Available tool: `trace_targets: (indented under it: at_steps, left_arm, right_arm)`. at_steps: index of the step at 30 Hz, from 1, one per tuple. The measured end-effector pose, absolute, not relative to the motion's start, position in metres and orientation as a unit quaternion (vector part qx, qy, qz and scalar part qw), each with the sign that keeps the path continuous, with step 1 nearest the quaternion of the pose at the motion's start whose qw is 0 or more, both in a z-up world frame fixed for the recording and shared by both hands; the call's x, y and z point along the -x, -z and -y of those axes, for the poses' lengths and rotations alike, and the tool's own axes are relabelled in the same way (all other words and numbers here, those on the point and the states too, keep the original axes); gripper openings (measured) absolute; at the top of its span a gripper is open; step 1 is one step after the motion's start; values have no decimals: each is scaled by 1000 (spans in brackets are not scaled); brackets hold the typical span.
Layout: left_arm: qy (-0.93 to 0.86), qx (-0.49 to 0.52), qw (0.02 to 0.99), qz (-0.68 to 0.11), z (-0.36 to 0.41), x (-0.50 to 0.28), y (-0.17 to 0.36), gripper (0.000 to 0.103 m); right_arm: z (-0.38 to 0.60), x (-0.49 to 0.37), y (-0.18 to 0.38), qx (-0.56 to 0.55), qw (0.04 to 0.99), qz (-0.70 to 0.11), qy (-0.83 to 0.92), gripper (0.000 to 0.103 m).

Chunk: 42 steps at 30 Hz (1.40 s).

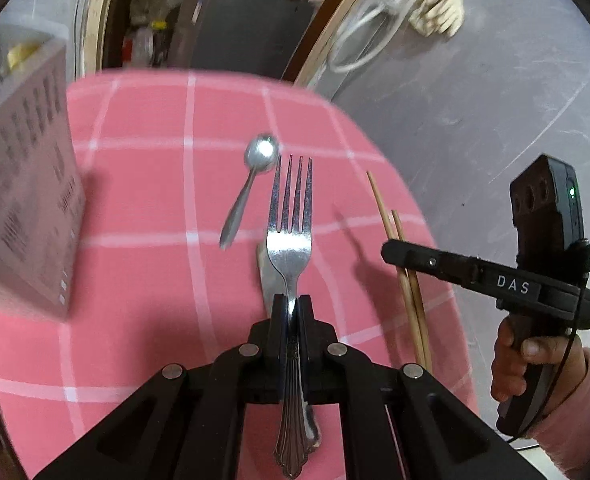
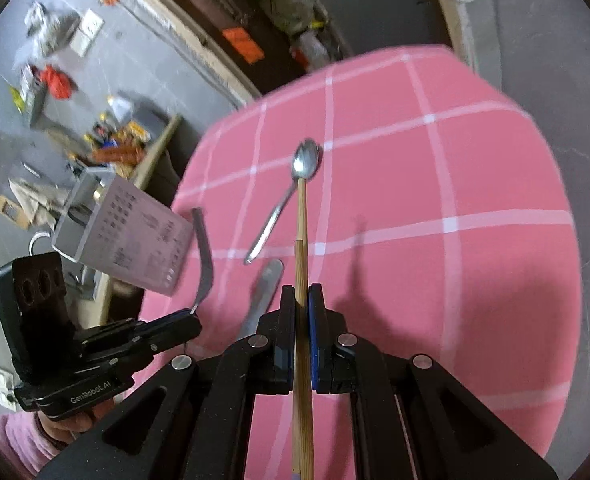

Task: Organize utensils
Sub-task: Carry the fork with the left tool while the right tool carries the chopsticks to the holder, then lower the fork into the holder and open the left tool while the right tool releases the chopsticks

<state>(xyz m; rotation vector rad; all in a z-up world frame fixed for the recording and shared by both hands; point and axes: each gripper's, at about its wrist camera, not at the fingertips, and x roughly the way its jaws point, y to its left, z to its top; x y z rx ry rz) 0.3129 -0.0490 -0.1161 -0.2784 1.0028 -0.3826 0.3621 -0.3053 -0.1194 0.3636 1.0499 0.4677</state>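
Note:
My left gripper (image 1: 293,300) is shut on a steel fork (image 1: 291,216) and holds it above the pink checked tablecloth (image 1: 143,208), tines forward. My right gripper (image 2: 302,292) is shut on a pair of wooden chopsticks (image 2: 302,232), also lifted. The chopsticks show in the left wrist view (image 1: 405,272), with the right gripper (image 1: 391,250) clamped across them. The fork seen edge-on (image 2: 203,248) rises from the left gripper (image 2: 193,316) in the right wrist view. A small spoon (image 1: 251,176) (image 2: 291,192) and a knife (image 1: 269,280) (image 2: 265,292) lie on the cloth.
A clear plastic organizer box (image 1: 27,208) (image 2: 131,232) with a printed label stands at the table's left edge. The table ends close on the right over grey floor (image 1: 475,128). Clutter lies on the floor at the left (image 2: 55,80).

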Motion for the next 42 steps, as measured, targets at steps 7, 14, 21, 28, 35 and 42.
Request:
trace_targets:
  at_steps: [7, 14, 21, 28, 35, 42]
  left_arm:
    - [191, 138, 892, -387, 33, -300, 59, 5]
    - [184, 161, 915, -319, 3, -303, 6, 5]
    - [150, 159, 942, -255, -54, -306, -41, 5]
    - [107, 176, 959, -196, -107, -316, -54, 5]
    - [82, 178, 965, -174, -134, -320, -31, 5]
    - [80, 182, 965, -169, -137, -321, -3, 5]
  right_arm:
    - [308, -351, 60, -175, 868, -406, -224, 6]
    - [277, -359, -10, -191, 900, -297, -256, 6]
    - [228, -370, -63, -221, 907, -204, -293, 6]
    - [171, -379, -85, -249, 911, -124, -304, 6]
    - [119, -397, -77, -250, 919, -94, -290, 6]
    - [89, -410, -54, -222, 922, -105, -299, 6]
